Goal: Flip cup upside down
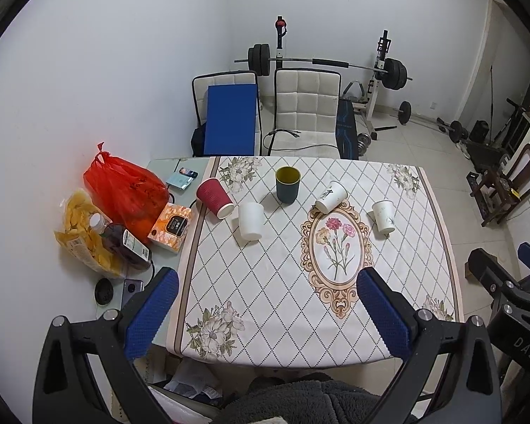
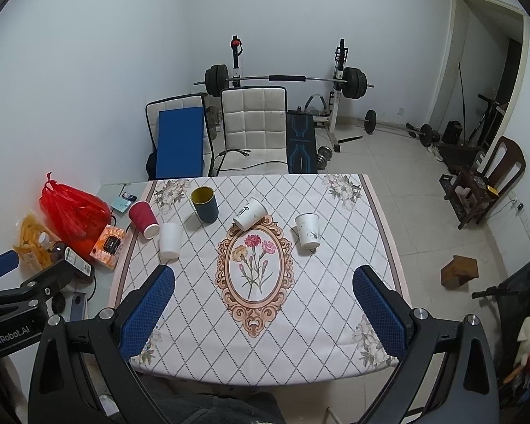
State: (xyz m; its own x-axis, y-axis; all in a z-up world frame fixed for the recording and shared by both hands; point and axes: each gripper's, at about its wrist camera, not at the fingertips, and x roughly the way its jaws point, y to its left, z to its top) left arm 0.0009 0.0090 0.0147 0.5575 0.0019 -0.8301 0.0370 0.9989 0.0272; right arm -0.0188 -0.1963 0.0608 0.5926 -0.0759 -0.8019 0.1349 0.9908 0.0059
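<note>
five cups sit in a loose row across the far half of the table (image 1: 438, 247), all well apart from both grippers. from the left: a red ribbed cup (image 1: 214, 198) lying on its side at the left border of the patterned cloth (image 1: 275, 282), mouth toward the camera; a plain white cup (image 1: 250, 220) just beside it; a dark green cup (image 1: 287, 183) standing upright with its yellow inside showing; a white printed cup (image 1: 330, 196) tipped over at the top of the cloth's flower medallion; and a white speckled cup (image 1: 384, 215) nearer the right edge.

the left gripper (image 1: 268, 312) hangs over the near left part of the table, jaws spread wide and holding nothing. the right gripper (image 2: 264, 312) hangs over the near middle, its jaws equally wide and empty. the whole near half of the cloth, medallion included, lies bare between the grippers and the cups.

off the cloth's left edge, on a strip of bare table against the wall, crowd a red plastic bag (image 1: 125, 190), a bag of chips (image 1: 84, 233), a bottle (image 1: 123, 242) and an orange box (image 1: 170, 227). two white chairs (image 1: 305, 109) stand beyond the far edge, a barbell rack (image 1: 381, 70) behind them. tiled floor (image 2: 424, 190) lies open to the right of the table.
</note>
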